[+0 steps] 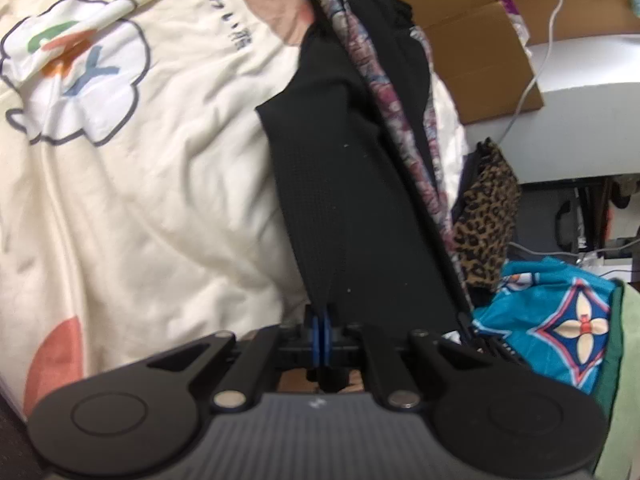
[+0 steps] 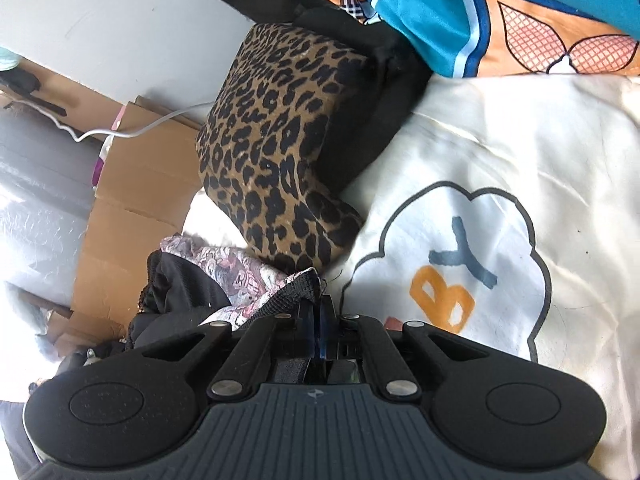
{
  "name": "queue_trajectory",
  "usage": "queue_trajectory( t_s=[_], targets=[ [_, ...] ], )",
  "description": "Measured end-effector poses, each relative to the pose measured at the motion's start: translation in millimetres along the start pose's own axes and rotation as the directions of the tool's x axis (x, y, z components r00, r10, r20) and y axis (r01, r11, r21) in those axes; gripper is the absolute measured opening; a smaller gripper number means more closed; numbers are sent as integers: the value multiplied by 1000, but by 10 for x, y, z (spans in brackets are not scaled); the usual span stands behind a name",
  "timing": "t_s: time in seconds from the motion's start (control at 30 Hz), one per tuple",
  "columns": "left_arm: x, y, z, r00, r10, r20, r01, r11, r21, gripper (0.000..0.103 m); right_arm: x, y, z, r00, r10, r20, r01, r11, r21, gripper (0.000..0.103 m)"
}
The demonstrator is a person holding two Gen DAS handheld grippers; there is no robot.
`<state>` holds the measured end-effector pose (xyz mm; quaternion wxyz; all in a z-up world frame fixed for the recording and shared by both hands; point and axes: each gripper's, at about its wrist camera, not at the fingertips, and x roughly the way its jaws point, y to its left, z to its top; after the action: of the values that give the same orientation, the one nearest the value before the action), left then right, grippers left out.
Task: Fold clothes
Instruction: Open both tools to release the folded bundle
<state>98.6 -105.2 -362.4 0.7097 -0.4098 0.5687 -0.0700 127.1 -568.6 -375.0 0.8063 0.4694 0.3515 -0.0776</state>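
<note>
Left gripper (image 1: pixel 322 330) and right gripper (image 2: pixel 319 310), both clamped on one black ribbed garment (image 1: pixel 344 200) with floral lining, held taut above cream printed bedsheet (image 1: pixel 140 160); one folded leopard-print garment (image 2: pixel 276 152) lies nearby.

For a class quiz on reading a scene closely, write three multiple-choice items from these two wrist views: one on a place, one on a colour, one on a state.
1. Where does the leopard-print piece lie?
A. on the cream bedsheet, at its edge
B. inside the cardboard box
C. in the right gripper

2. What colour is the garment held by the left gripper?
A. green
B. black with a floral lining
C. plain white

3. How do the right gripper jaws stand?
A. wide open
B. shut on the garment's edge
C. shut on nothing

Answers: 1 A, it rests on the sheet beside the cardboard box. 2 B, black cloth rises from the jaws. 3 B, a black hem sits pinched between them.
</note>
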Motion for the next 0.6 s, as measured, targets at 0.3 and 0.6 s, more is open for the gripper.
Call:
queue_trajectory(
  t_s=[0.3,0.6],
  targets=[
    [244,222,-5,994,96,-43,-98,994,-51,11,124,-20,-32,999,-7,-45,4,998,-64,4],
    [72,51,52,996,92,7,-92,996,-20,25,22,-17,9,1000,-12,-28,10,996,-86,30]
  ],
)
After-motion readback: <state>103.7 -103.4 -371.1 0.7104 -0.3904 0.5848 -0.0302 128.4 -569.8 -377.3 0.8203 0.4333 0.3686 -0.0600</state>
